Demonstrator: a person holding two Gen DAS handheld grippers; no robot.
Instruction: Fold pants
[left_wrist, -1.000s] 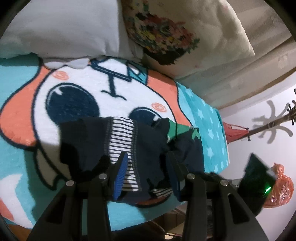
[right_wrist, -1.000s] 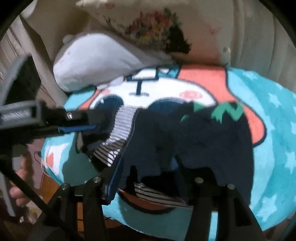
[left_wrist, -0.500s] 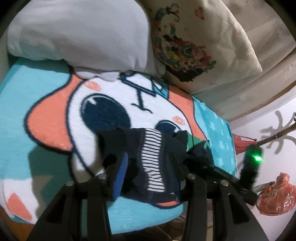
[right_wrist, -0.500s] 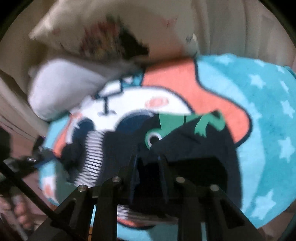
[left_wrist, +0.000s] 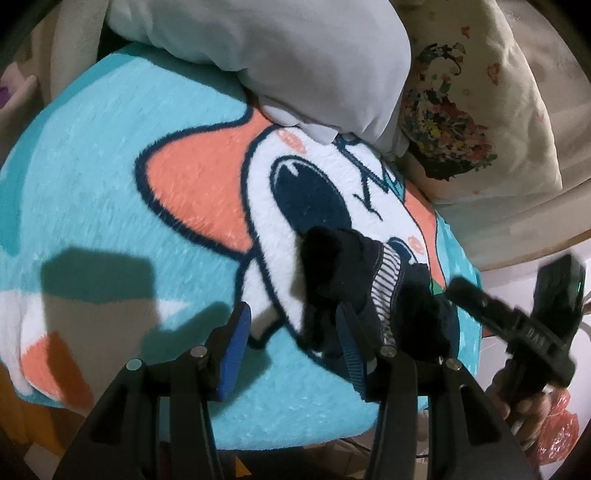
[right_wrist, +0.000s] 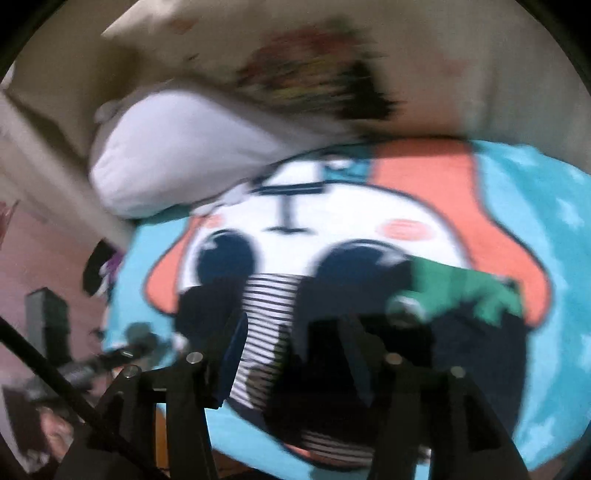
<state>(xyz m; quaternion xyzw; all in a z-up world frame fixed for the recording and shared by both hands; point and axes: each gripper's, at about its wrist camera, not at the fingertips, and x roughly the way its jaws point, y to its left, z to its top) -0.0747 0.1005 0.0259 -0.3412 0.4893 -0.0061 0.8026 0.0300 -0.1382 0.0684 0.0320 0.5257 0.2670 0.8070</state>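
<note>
Both grippers have swung away from the pants' middle since a second ago, and the pants now sit bunched smaller on the blanket.

Left gripper (left_wrist: 291, 347) hangs over bare turquoise plush at the pants' (left_wrist: 354, 284) left edge, its jaws spread and just been widening, nothing between them, only its right blue finger (left_wrist: 351, 354) against the dark cloth. Right gripper (right_wrist: 295, 354) stands over the garment, jaws apart again after a quick squeeze; striped lining and navy fabric (right_wrist: 480, 354) lie between the fingers, though the blur hides whether the pads press it. Pants rest crumpled on the cartoon-face blanket (left_wrist: 122, 192), just below its big eyes, green frog print (right_wrist: 461, 291) on the right. White pillow (left_wrist: 288, 55) and floral cushion (left_wrist: 480, 110) lie behind.
</note>
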